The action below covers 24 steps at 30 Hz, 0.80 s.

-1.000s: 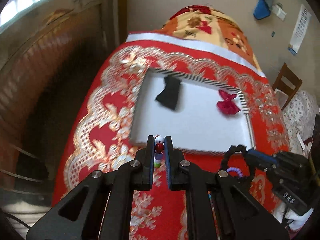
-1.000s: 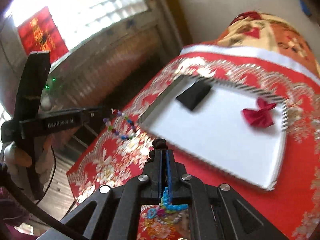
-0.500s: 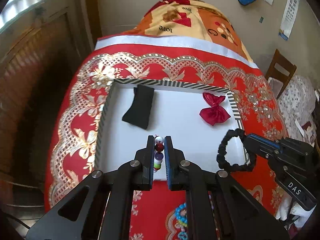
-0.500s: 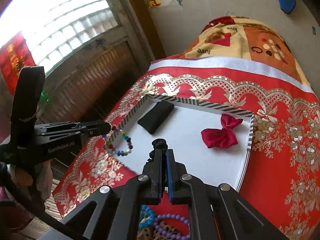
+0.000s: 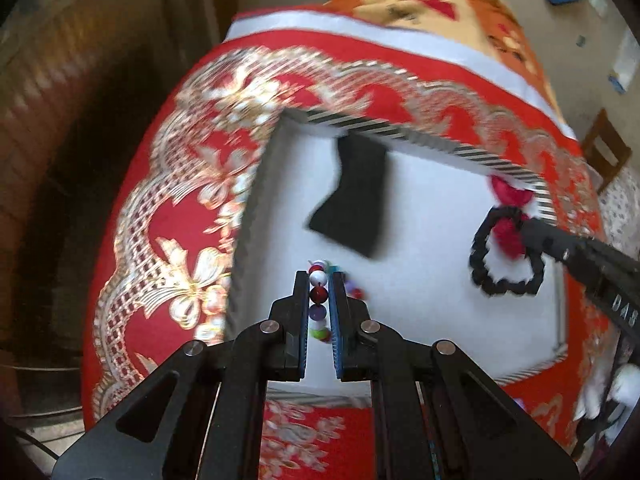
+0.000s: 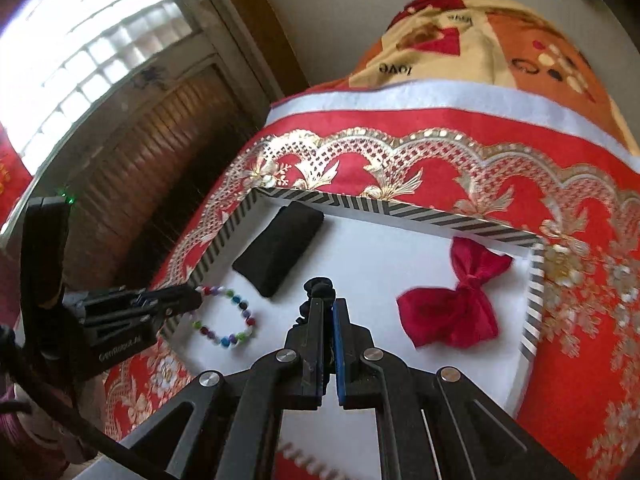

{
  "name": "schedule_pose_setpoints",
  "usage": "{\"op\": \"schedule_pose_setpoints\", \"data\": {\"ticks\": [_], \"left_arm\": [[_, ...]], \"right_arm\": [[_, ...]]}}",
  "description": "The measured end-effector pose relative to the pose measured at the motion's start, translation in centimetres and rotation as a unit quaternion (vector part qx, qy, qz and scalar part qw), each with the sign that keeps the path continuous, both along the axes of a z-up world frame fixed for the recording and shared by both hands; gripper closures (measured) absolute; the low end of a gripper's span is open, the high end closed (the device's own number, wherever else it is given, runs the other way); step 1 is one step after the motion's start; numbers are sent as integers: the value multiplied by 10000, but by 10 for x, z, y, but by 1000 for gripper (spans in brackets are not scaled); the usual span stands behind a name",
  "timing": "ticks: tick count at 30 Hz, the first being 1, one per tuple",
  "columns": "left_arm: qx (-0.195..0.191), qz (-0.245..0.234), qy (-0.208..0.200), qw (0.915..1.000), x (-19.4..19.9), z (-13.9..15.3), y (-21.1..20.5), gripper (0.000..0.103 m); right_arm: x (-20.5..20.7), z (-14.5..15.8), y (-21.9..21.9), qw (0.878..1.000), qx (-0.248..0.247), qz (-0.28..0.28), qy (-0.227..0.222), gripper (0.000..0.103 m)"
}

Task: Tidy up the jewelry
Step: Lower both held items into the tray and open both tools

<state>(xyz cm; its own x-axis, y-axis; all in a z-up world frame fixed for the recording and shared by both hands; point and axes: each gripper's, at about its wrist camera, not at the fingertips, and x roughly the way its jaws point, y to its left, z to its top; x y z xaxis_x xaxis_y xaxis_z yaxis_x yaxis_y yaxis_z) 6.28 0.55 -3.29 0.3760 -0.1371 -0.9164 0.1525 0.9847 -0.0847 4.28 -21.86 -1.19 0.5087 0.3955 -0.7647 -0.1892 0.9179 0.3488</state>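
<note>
With a black pouch (image 6: 279, 249) and red bow (image 6: 452, 306) already lying in the white tray (image 6: 532, 280), the left gripper (image 5: 320, 284) holds a bead bracelet (image 6: 226, 316) and the right gripper (image 6: 326, 308) a black bracelet (image 5: 506, 254) over it, neither released.

Table draped in a red cloth (image 6: 440, 148) with gold scalloped pattern and white border band; a patterned orange-and-cream blanket (image 6: 480, 48) lies heaped at its far end. On the cloth sits a white tray (image 6: 384, 264) with black-and-white striped rim. More beads lie on the cloth at the near edge, blurred.
</note>
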Motion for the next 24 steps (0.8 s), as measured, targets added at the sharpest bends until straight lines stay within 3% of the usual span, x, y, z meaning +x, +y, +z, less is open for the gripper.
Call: {"op": "schedule_pose_setpoints", "data": {"ticks": [10,16,18,20,22,24], "left_arm": [[33,193,204,9996,12,-19,14,95],[84,273,154,9995,16,-20,13,94],[95,294,108,9995,17,-19,13,91],[95,294,51,9995,18,-18,12,73],[30,331,8,9994,18,-17,13,63],[-5,341,-43,9994,17,-15,13,62]], "right_arm": [[76,-41,14,9987,105,-251,430,99],[97,-59,21,9975,52,-433,555,99],[99,-62,20,9974,87,-478,535,99],[100,-64,20,9971,87,-502,556,98],[101,-64,21,9973,8,-475,565,89],[97,-62,21,9978,-104,-435,495,76]]}}
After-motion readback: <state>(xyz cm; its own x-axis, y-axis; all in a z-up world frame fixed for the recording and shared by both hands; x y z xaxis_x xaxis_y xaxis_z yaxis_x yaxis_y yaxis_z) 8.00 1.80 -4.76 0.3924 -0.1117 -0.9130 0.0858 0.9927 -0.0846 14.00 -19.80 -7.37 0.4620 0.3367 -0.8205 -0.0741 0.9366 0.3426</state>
